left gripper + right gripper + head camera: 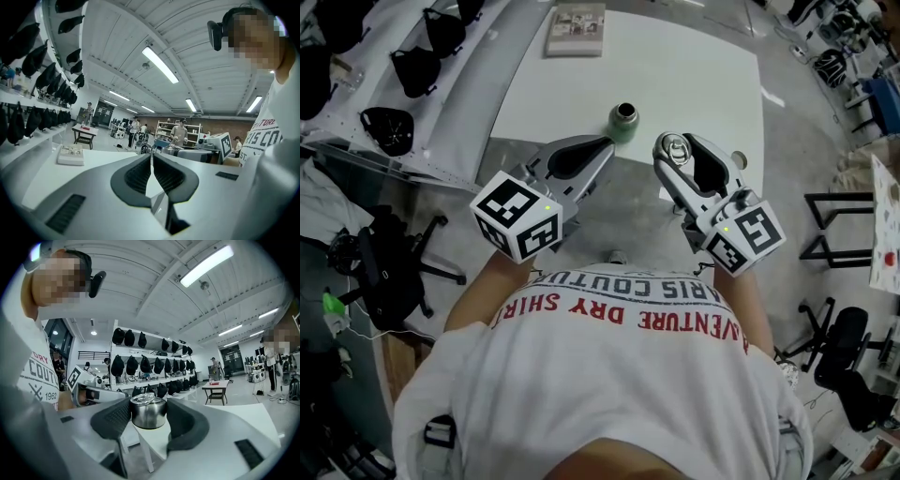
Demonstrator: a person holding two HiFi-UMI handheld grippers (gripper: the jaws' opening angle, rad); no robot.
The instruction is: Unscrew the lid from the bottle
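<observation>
Nearby, bottle (623,122) stands close to table (694,70) edge.

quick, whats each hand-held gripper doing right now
Left hand-held gripper: closed, nothing in it.
Right hand-held gripper: closed on the metal lid, which is off the bottle.

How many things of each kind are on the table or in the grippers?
bottle: 1, green, standing open on the table
lid: 1, silver, between the fingers of the right gripper
box: 1, flat, at the table's far end
Total: 3
</observation>
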